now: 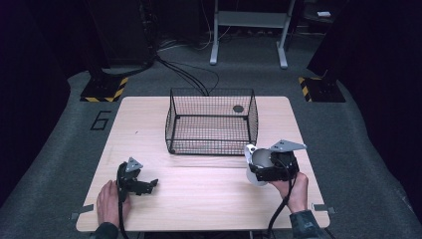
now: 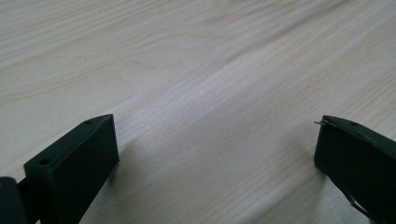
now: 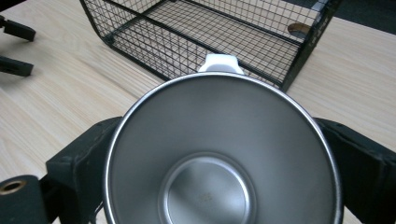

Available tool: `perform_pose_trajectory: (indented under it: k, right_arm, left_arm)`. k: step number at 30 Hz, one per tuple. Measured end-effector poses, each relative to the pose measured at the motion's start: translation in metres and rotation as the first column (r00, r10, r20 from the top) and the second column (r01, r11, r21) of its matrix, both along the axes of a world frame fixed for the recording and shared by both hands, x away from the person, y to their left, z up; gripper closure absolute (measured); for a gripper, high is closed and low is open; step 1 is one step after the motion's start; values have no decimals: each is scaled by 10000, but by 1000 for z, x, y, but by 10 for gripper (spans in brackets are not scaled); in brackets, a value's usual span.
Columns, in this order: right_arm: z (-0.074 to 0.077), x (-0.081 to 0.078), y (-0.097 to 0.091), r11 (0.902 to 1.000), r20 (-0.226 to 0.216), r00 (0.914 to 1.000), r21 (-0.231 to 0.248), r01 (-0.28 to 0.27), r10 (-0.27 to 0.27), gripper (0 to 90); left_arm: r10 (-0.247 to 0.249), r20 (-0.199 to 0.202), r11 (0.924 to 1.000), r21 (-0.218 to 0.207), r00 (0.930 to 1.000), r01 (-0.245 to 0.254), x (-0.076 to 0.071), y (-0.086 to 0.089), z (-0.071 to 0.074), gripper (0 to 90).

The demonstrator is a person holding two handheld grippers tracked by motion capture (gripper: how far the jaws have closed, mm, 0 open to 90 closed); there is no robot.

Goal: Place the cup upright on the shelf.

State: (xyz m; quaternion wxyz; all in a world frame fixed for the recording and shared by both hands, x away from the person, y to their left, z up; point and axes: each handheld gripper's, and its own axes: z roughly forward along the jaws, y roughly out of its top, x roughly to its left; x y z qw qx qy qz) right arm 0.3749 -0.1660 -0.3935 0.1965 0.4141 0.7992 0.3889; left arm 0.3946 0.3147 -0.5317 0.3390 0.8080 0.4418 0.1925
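Steel shows between the jaws of the right gripper (image 1: 256, 172): a white cup (image 3: 219, 154) with a shiny metal inside is clamped there, one black jaw pressed to each side of its wall; in the right gripper view its open mouth faces the camera, its round bottom lies deep between the jaws, and its white handle (image 3: 220, 63) sticks out past the far rim, beyond the jaw tips; ahead of those tips, just past the handle, stands a black wire basket (image 3: 299, 56), its near corner closest to the cup; a small dark round spot (image 3: 299, 29) sits on the wood behind the basket's far mesh wall; off to the left of these jaws, well apart, the tips of the other gripper lie on the table (image 3: 60, 102).

Left gripper (image 2: 217, 140) rests low over the pale wood, held by a hand (image 1: 110, 201) near the table's front edge; its jaws stand wide apart with bare table (image 2: 205, 84) between them and ahead of them; from the high view it points toward the right gripper, with open wood between the two; the right hand (image 1: 294, 191) holds its gripper beside the basket's near right corner.
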Motion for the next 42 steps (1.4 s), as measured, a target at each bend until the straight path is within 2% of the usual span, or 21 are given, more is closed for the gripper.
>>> perform_pose_trajectory:
  k: [2,4,6,7,9,12,24,33,42]
  right_arm:
    - [3,1,3,10000,36,10000,14,-93,93,57]
    - [7,1,6,9999,48,9999,17,-139,139,57]
    - [13,2,9,9995,105,9995,144,-283,282,58]
    - [15,2,10,9993,149,9994,155,-328,326,57]
    - [17,3,12,9992,178,9992,173,-365,362,57]
    - [22,5,17,9989,131,9989,148,-454,452,57]
    - [44,20,28,9967,168,9968,181,-788,785,58]
    - [62,33,39,9942,398,9935,141,-1069,1062,57]
    - [72,47,50,9919,454,9909,18,-1267,1265,58]
  left_arm:
    - [-63,76,10000,-38,10000,64,1,-1,0,1]
    - [-338,-10,9994,-7,9994,338,3,-2,0,1]
    - [-735,46,9971,201,9973,734,6,-3,1,1]
    - [-766,98,9970,101,9970,765,7,-5,0,1]
    - [-886,-9,9960,139,9961,886,7,-5,1,1]
    - [-1024,88,9946,146,9947,1023,9,-5,1,1]
    - [-1023,88,9947,147,9947,1022,9,-5,1,1]
    - [-1027,83,9946,145,9947,1025,9,-5,1,1]
    - [-1079,68,9941,131,9941,1078,10,-7,1,2]
